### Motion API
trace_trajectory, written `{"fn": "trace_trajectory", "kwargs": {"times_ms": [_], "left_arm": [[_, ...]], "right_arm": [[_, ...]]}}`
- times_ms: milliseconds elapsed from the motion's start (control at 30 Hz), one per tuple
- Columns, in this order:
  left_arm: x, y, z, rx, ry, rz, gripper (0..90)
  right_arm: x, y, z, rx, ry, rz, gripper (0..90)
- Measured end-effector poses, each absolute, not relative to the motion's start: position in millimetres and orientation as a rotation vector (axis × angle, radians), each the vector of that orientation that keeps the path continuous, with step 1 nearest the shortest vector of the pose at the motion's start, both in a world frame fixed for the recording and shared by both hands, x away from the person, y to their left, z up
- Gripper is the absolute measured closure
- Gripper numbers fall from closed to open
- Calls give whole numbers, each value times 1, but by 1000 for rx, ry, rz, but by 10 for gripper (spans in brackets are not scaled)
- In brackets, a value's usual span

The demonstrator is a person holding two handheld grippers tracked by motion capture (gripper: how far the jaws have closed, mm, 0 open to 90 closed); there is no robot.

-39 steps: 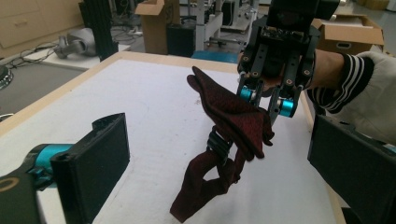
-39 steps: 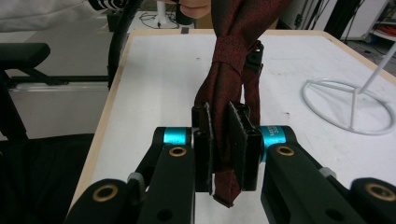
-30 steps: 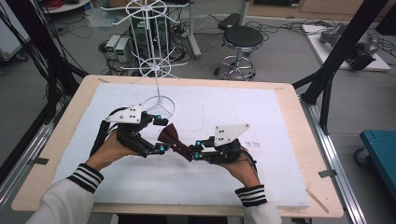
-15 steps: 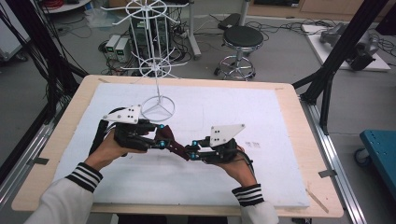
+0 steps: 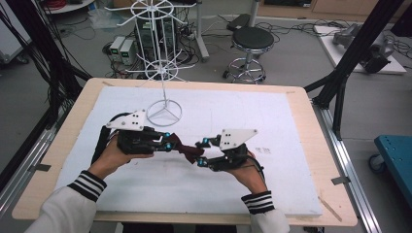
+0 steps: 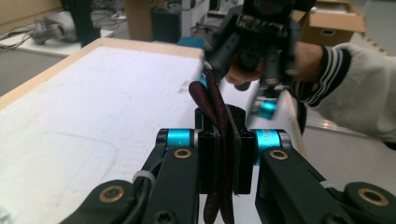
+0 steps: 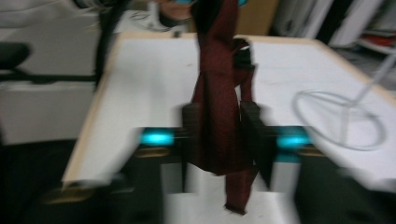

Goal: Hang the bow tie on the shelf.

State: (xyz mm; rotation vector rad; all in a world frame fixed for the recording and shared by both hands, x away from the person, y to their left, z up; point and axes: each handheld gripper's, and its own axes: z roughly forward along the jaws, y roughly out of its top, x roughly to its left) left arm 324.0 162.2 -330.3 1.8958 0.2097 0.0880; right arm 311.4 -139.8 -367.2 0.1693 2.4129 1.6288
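Over the white table top (image 5: 272, 116), with the wire rack (image 5: 164, 92) standing just behind my hands, I read this as the carry-and-stretch step: I've got the dark red cloth strip (image 5: 187, 148) slung in the air between both tools, and next I'd judge it wants lifting toward a rack arm without letting it sag. The left gripper (image 6: 223, 140) is clamped tight on one end, the right gripper (image 7: 219, 126) pinched on the other. The strip's long axis runs gripper to gripper, roughly left-right across the table.
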Motion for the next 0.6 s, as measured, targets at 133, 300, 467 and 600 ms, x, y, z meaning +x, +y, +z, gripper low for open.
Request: {"fn": "trace_trajectory", "kwargs": {"times_ms": [133, 300, 467, 600], "left_arm": [[324, 168, -327, 1874, 234, 125, 841], [326, 176, -324, 1864, 268, 153, 841], [327, 184, -319, 1852, 308, 181, 840], [327, 189, -311, 1843, 331, 214, 840]], "right_arm": [[308, -140, -369, 289, 2304, 1590, 5], [310, -151, -371, 404, 2232, 1637, 4], [308, -161, -373, 460, 2210, 1660, 5], [302, -177, -376, 513, 2154, 1657, 5]]}}
